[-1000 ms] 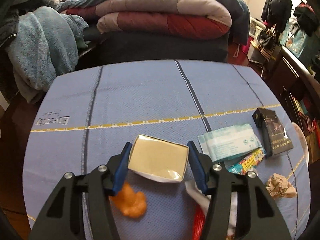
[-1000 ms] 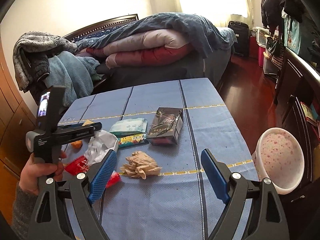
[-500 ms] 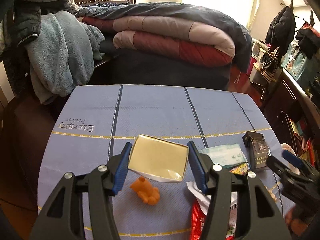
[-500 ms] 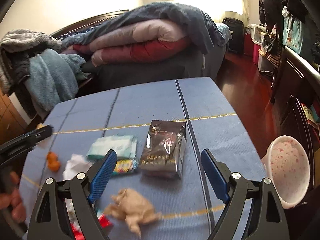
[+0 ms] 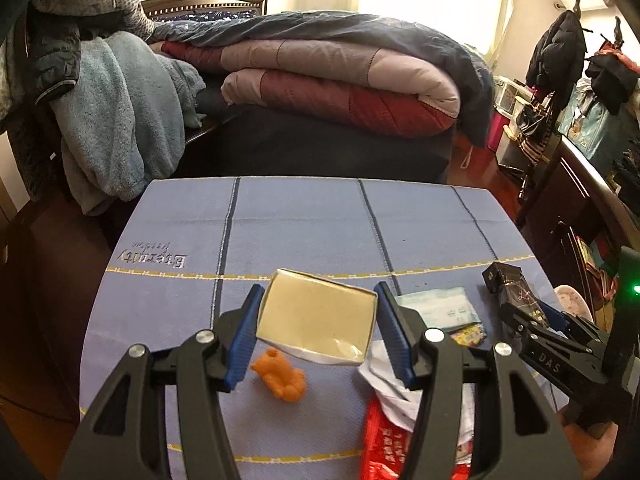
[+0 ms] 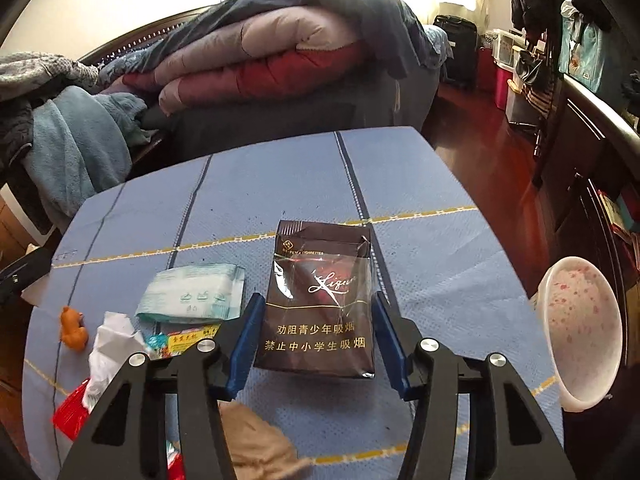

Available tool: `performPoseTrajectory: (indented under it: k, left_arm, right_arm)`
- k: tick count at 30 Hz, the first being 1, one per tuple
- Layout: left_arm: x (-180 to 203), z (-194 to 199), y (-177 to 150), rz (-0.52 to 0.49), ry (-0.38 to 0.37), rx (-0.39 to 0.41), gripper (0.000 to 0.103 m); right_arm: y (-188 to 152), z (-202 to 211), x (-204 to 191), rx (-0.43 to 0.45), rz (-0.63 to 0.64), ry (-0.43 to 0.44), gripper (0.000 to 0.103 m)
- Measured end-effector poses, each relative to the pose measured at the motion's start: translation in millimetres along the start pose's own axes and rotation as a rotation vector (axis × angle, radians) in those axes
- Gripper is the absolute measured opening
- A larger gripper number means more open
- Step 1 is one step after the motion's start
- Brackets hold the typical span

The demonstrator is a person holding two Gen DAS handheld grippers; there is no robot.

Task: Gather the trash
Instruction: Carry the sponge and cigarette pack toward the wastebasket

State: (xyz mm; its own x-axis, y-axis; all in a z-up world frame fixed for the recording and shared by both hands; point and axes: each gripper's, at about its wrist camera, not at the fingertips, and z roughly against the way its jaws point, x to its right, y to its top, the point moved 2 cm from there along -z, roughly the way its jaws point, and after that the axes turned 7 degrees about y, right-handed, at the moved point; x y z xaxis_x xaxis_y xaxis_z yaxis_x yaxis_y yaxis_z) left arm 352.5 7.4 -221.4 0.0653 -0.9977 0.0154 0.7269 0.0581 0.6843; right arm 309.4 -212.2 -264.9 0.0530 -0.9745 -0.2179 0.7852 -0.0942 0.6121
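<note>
My left gripper (image 5: pixel 318 330) is shut on a small tan box (image 5: pixel 316 318) and holds it above the blue table (image 5: pixel 300 220). My right gripper (image 6: pixel 316 340) has closed around the dark brown cigarette pack (image 6: pixel 322 300), its blue pads at both sides; the pack also shows in the left wrist view (image 5: pixel 510 286). On the table lie a pale green tissue pack (image 6: pixel 196 294), a small colourful wrapper (image 6: pixel 184 340), white crumpled paper (image 6: pixel 114 340), a red wrapper (image 6: pixel 70 414), an orange peel piece (image 6: pixel 72 328) and a crumpled brown tissue (image 6: pixel 256 444).
A pink speckled bin (image 6: pixel 580 332) stands off the table's right edge. A bed with folded quilts (image 5: pixel 340 76) is behind the table. Blue towels hang at the left (image 5: pixel 116 120). Dark wooden furniture (image 6: pixel 592 152) lines the right.
My left gripper lifted the tan box higher off the table. My right gripper moved forward over the crumpled tissue and closed from wide open onto the cigarette pack.
</note>
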Motion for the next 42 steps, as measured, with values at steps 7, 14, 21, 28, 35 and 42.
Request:
performPoseTrajectory:
  k: [7,14,21,28,35,42]
  left_arm:
    - [22.2,25.3,0.3,-0.028,-0.031,0.035,0.056]
    - [51.5,47.0,-1.0,-0.063,-0.059,0.064,0.056]
    - [85.3,59.4,-5.4,-0.112,-0.093,0.072,0.056]
    - [119.6,71.5,-10.9,-0.154,-0.127,0.086,0.056]
    - [153.5,78.4,-16.2,-0.197,-0.16,0.088,0.056]
    - [190.1,84.4,-20.4,-0.241,-0.2,0.096,0.056]
  right_arm:
    - [-7.0,30.2,13.4,0.029,-0.029,0.028,0.054]
    - [-15.8,63.6,27.7,0.064,-0.049,0.052,0.054]
    - [-25.7,87.6,42.3,0.09,-0.065,0.058,0.054]
    - [-34.7,105.0,62.6,0.109,-0.094,0.049,0.054]
    - [-40.8,120.3,83.8,0.128,-0.121,0.037,0.054]
    - [-47.5,134.1,106.3,0.151,-0.149,0.016,0.054]
